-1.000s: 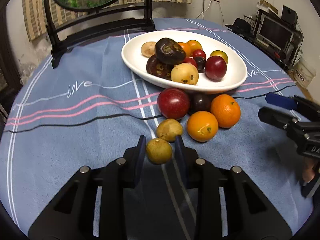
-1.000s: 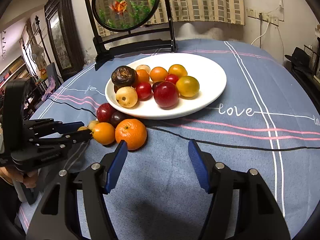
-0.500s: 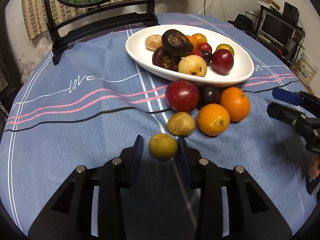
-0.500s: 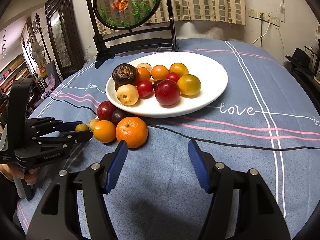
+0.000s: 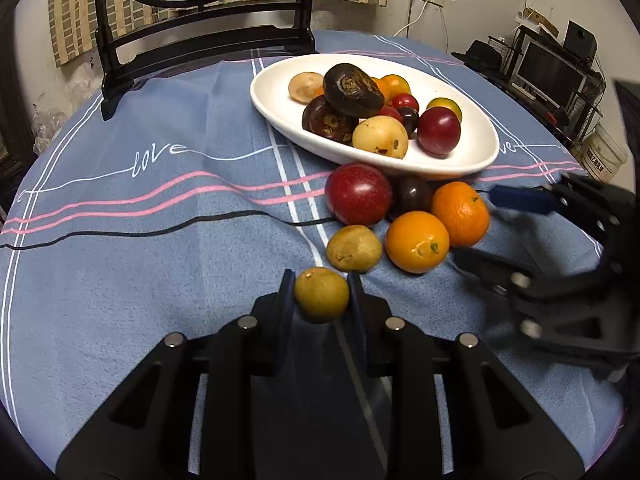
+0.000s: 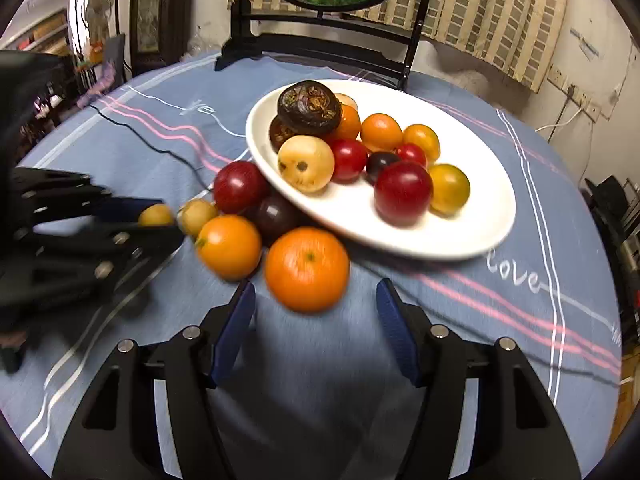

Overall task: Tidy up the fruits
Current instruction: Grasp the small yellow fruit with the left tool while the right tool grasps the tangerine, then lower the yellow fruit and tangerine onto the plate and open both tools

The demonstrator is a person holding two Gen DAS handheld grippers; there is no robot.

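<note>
Fruits still wait beside the white plate [image 5: 490, 148]: left tool [image 5: 321, 294] now pinches a small yellow-green fruit [image 5: 321, 294], needing lifting over, while right tool [image 6: 314, 334] gapes empty.

Left hand-held gripper [image 5: 321, 294] newly around yellow-green fruit [image 5: 322, 295].

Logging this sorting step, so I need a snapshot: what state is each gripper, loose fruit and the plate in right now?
Left gripper: just closed, shut on small yellow-green round fruit.
Right gripper: open, empty, facing big orange mandarin.
Oval white plate: on the blue cloth, holding piled fruit.
Red plum beside plate: loose on the cloth.
</note>
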